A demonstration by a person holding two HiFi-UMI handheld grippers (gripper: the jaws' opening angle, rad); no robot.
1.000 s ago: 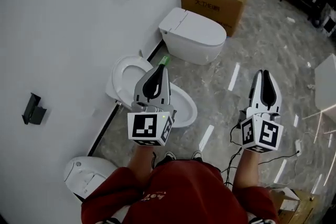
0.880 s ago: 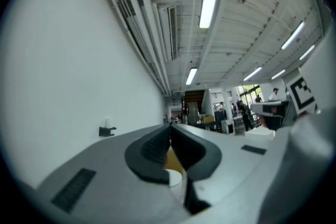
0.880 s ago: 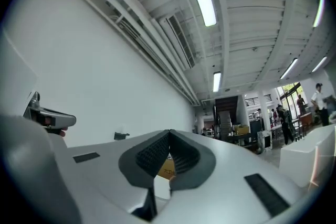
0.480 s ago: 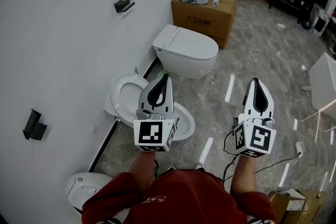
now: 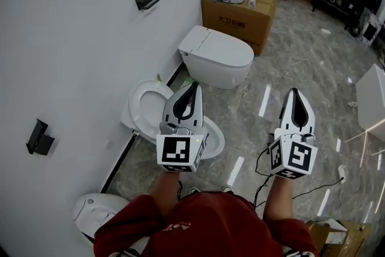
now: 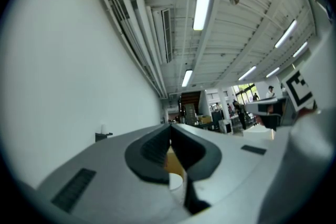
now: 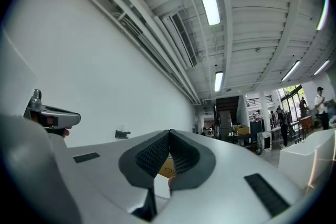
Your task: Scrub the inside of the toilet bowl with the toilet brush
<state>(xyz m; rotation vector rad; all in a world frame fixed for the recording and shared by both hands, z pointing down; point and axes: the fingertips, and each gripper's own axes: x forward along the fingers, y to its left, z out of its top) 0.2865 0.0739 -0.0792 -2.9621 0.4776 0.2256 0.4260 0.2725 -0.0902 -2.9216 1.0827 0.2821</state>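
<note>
A white toilet (image 5: 144, 106) with its lid raised stands against the wall at centre left. Its bowl rim (image 5: 213, 140) is partly hidden behind my left gripper (image 5: 194, 85), which hovers over it, shut and empty. Just past that gripper's tip, something small and green (image 5: 184, 83) lies by the wall. I cannot make out a toilet brush. To the right, my right gripper (image 5: 294, 92) hangs over the bare floor, shut on nothing. In the left gripper view the left gripper (image 6: 169, 127) has its jaws together. The right gripper (image 7: 169, 132) looks the same in its own view.
A second toilet (image 5: 219, 57) with a closed lid stands further along the wall, and beyond it a cardboard box (image 5: 240, 14) with items on top. A third toilet (image 5: 96, 207) sits at bottom left. Wall brackets (image 5: 40, 136) and a floor cable (image 5: 313, 186) are nearby.
The right gripper's jaws have closed from a slight gap. The left gripper has shifted a little up and across over the bowl. The head view has tilted slightly.
</note>
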